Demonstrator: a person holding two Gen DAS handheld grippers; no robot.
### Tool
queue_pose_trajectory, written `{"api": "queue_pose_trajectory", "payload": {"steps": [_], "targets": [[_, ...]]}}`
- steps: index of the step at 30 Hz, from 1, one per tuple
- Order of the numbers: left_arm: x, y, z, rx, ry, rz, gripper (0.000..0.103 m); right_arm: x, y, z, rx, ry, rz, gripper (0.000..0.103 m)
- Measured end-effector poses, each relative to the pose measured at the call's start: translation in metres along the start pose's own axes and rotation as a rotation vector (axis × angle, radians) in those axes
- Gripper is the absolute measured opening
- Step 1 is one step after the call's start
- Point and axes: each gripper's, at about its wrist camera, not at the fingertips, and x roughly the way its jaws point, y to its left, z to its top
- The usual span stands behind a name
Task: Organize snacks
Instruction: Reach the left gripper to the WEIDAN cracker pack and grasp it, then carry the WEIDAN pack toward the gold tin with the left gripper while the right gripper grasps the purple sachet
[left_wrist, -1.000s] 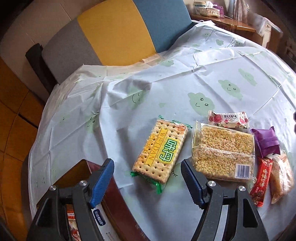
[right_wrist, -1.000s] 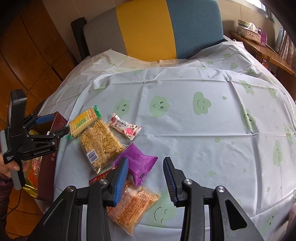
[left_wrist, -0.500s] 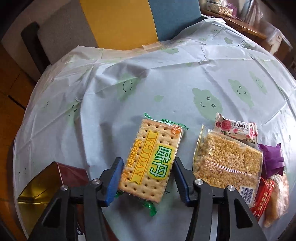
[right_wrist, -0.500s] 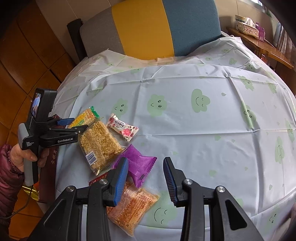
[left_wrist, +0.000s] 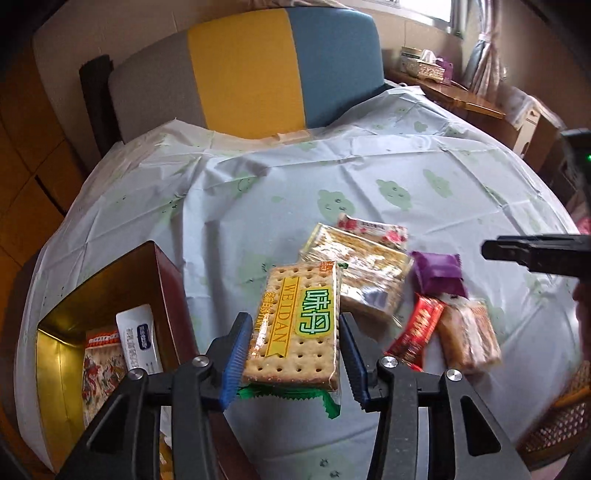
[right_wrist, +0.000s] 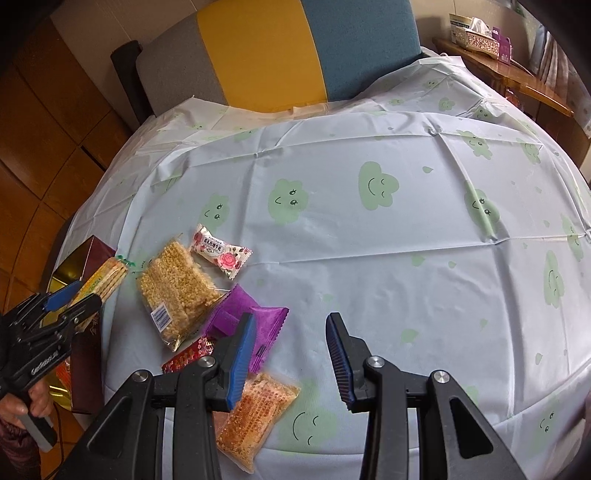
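Observation:
My left gripper (left_wrist: 293, 321) has its jaws closing, with the blue pads pressed on both long edges of the WEIDAN cracker pack (left_wrist: 299, 325). The pack hangs above the table's left edge, next to the open red-and-gold box (left_wrist: 168, 284). In the right wrist view the same gripper (right_wrist: 70, 299) holds the pack (right_wrist: 107, 277) over the box (right_wrist: 98, 251). My right gripper (right_wrist: 291, 332) is open and holds nothing, above the purple packet (right_wrist: 255, 325) and the orange packet (right_wrist: 258, 410).
On the cloud-print tablecloth (right_wrist: 369, 258) lie a rice-crisp pack (right_wrist: 177, 288), a rose-print packet (right_wrist: 221, 254) and a red packet (right_wrist: 188, 354). The box holds a white packet (left_wrist: 138, 341) and a red-patterned one (left_wrist: 101, 365). A grey, yellow and blue chair (right_wrist: 277, 55) stands behind.
The left gripper closed on the cracker pack and lifted it off the table, toward the box. The right gripper stayed where it was, still open.

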Motion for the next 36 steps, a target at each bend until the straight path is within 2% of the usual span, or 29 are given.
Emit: {"api": "queue_pose_trajectory", "payload": {"steps": [3,7,16,23,27,30,33,36], "targets": [[-0.012,-0.017,-0.022,0.024,-0.002,-0.041,0.048,0.003,0.003,-0.003,-0.021,0.012,-0.011,0.04],[-0.019,-0.033,-0.053,0.034,0.016,-0.055,0.048,0.006,0.006,-0.005,-0.037,0.023,-0.022,0.04],[0.004,-0.032,-0.105,-0.027,0.108,-0.072,0.048,0.009,0.02,-0.011,-0.114,0.024,-0.016,0.04],[0.008,-0.029,-0.111,-0.046,0.095,-0.098,0.048,0.015,0.047,-0.019,-0.26,0.049,-0.021,0.04],[0.007,-0.029,-0.113,-0.04,0.085,-0.099,0.048,0.024,0.062,-0.014,-0.365,0.084,-0.067,0.043],[0.007,-0.027,-0.114,-0.043,0.079,-0.108,0.048,0.037,0.071,-0.008,-0.454,0.141,-0.089,0.053],[0.006,-0.026,-0.115,-0.05,0.073,-0.115,0.048,0.053,0.08,-0.006,-0.548,0.201,-0.127,0.054],[0.006,-0.025,-0.115,-0.055,0.071,-0.119,0.048,0.064,0.087,-0.002,-0.618,0.209,-0.168,0.054]]}}
